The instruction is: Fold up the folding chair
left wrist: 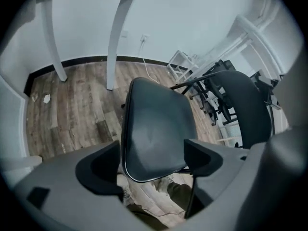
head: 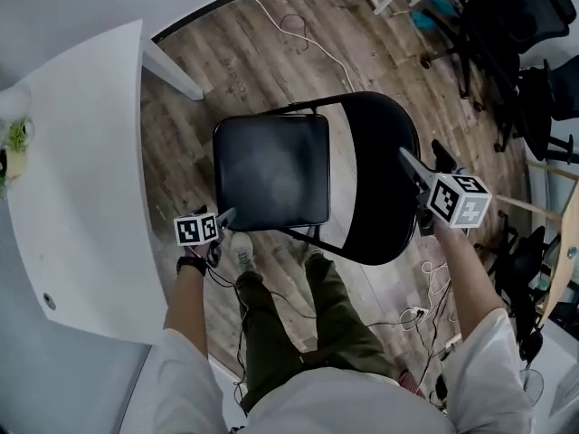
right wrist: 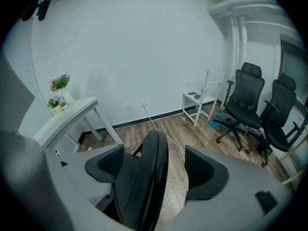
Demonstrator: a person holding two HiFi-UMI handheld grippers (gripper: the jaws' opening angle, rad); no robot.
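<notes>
Beside white tabletop (head: 81,152): left tongs (head: 224,217) gaping at folding chair (head: 308,174) seat (head: 271,170), right tongs (head: 421,154) gaping astride backrest (head: 380,188), neither gripping.

seat (head: 271,170): black padded vinyl look, smooth, soft sheen. backrest (head: 380,179): same black, smooth, semi-gloss. frame (head: 312,104): black painted metal tube, glossy. floor (head: 244,70): grey-brown wood-grain planks, matt. table (head: 81,152): white, smooth, matt. left gripper (left wrist: 151,146) and right gripper (right wrist: 154,152): matt grey plastic shells, black pads (right wrist: 108,163) finely textured. trousers (head: 344,324): olive cloth.

Black folding chair (head: 271,172) beside white table (head: 81,170)
</notes>
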